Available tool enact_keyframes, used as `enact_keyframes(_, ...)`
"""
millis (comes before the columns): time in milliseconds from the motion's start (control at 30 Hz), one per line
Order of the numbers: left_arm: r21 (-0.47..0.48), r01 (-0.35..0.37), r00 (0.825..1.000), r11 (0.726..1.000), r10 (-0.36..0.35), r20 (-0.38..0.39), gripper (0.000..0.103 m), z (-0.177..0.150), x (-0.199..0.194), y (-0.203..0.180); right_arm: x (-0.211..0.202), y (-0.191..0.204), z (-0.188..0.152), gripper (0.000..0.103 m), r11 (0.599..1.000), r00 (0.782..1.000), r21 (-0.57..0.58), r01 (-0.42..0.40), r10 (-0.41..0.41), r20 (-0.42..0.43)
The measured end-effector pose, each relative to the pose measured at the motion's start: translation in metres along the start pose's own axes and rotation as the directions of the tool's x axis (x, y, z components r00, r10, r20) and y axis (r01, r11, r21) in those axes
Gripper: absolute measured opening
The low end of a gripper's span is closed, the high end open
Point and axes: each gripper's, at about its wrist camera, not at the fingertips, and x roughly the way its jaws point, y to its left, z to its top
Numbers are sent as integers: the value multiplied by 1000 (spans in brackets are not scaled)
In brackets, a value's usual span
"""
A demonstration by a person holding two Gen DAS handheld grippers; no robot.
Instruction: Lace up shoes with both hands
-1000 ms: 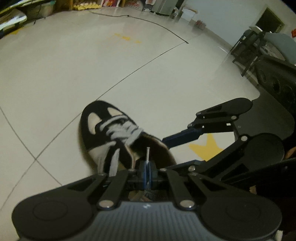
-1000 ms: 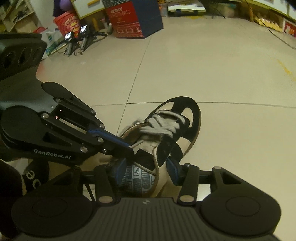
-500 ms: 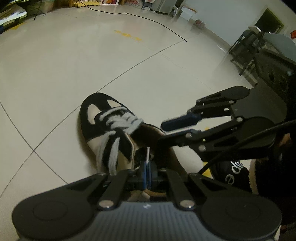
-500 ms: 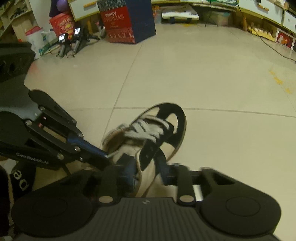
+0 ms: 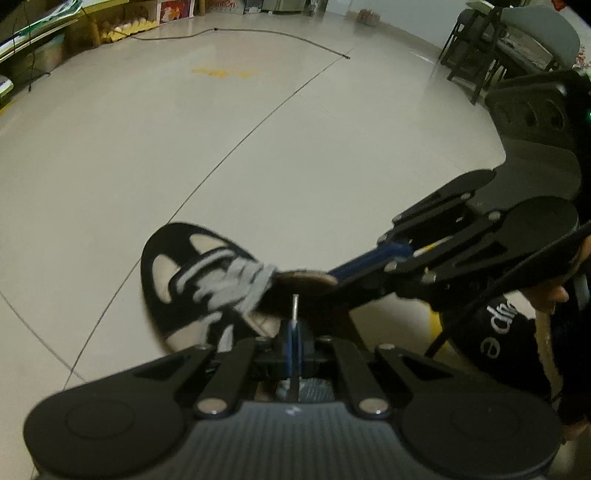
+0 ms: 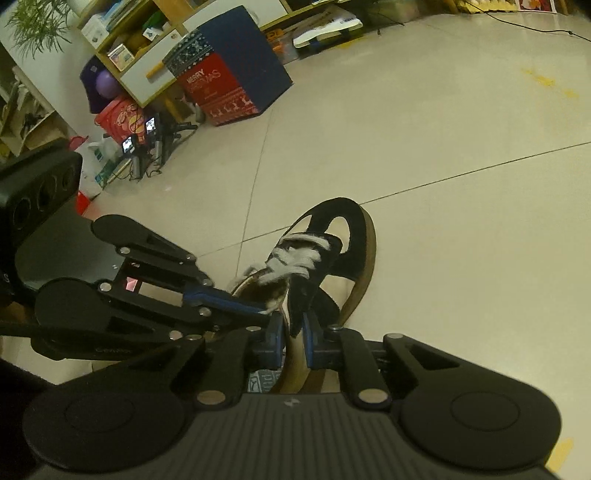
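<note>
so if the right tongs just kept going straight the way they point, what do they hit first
Most likely the shoe itself. The right tongs are closing, with the shoe's collar edge already between them, and beyond that lie the white laces and the toe. Depth is hard to judge through the fisheye lens.

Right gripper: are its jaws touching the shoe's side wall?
Touching. In the right wrist view the right gripper has the shoe collar wall between its closing jaws, both blue pads against it.

Christmas box, floor cable, chairs
</note>
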Motion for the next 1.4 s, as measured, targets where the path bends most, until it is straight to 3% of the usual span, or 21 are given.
enact_keyframes(267,-1,-4,1000,1000,4,23,3,0,3,-2,-1,3,0,13,1000,1000,-22,6,-6,-4)
enact_keyframes(433,-11,-9,999,1000,9,31,3,0,2,-2,0,-9,1,13,996,999,76,-36,37,-7)
enact_keyframes(500,-12,-13,999,1000,14,31,3,1,2,-3,2,-31,-2,14,964,995,248,-99,102,0)
enact_keyframes(667,-18,-29,999,999,29,27,3,2,4,-4,7,-73,-18,14,803,973,555,-216,225,53)
enact_keyframes(800,-24,-49,998,999,50,26,3,3,3,-5,7,-78,-23,14,759,967,606,-238,246,71)
enact_keyframes(1400,-24,-145,989,989,144,-29,3,10,3,-17,7,-70,-16,13,809,974,549,-210,221,48)
